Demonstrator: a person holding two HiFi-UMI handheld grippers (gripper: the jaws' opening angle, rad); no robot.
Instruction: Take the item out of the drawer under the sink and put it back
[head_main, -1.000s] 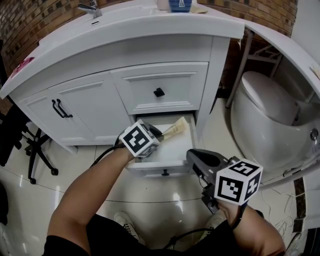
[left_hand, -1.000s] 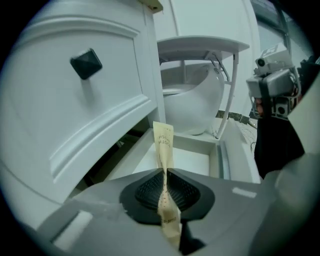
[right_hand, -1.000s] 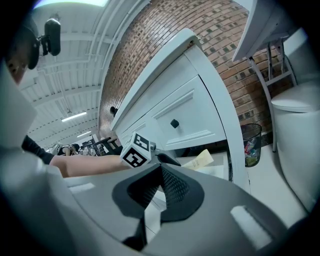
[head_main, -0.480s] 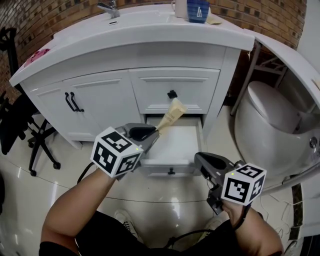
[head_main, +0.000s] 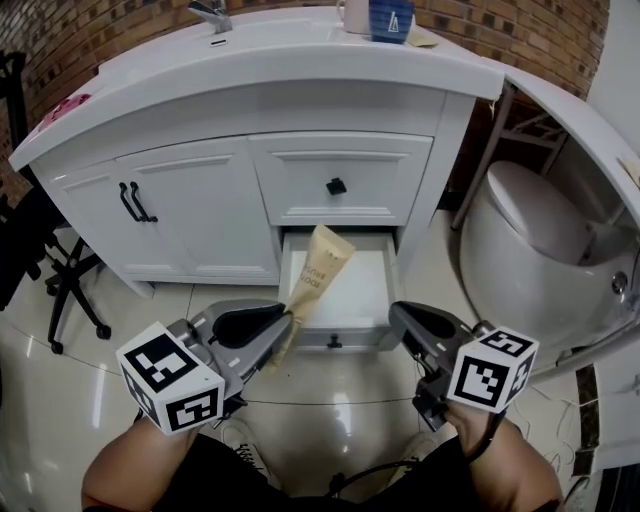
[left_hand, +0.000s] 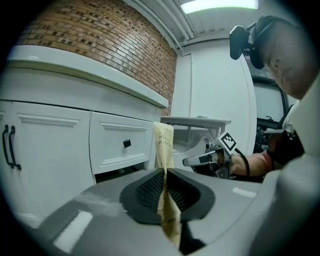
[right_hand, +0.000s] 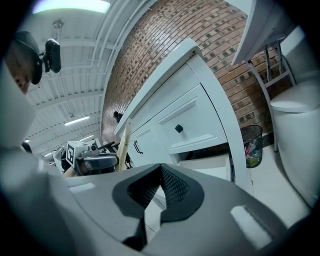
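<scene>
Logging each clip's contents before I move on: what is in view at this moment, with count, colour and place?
vanity cabinet: one, white, centre
faucet: one, metal, countertop rear
blue cup: one, blue, countertop rear
white cup: one, white, left of the blue cup
upper drawer: one, white with black knob, shut
bottom drawer: one, white, pulled open
toilet: one, white, right of vanity
office chair: one, black, far left
waste bin: one, dark, by the brick wall
tube: one, beige, above the open drawer
left gripper: grey, jaws shut on the tube
right gripper: grey, jaws shut, empty
</scene>
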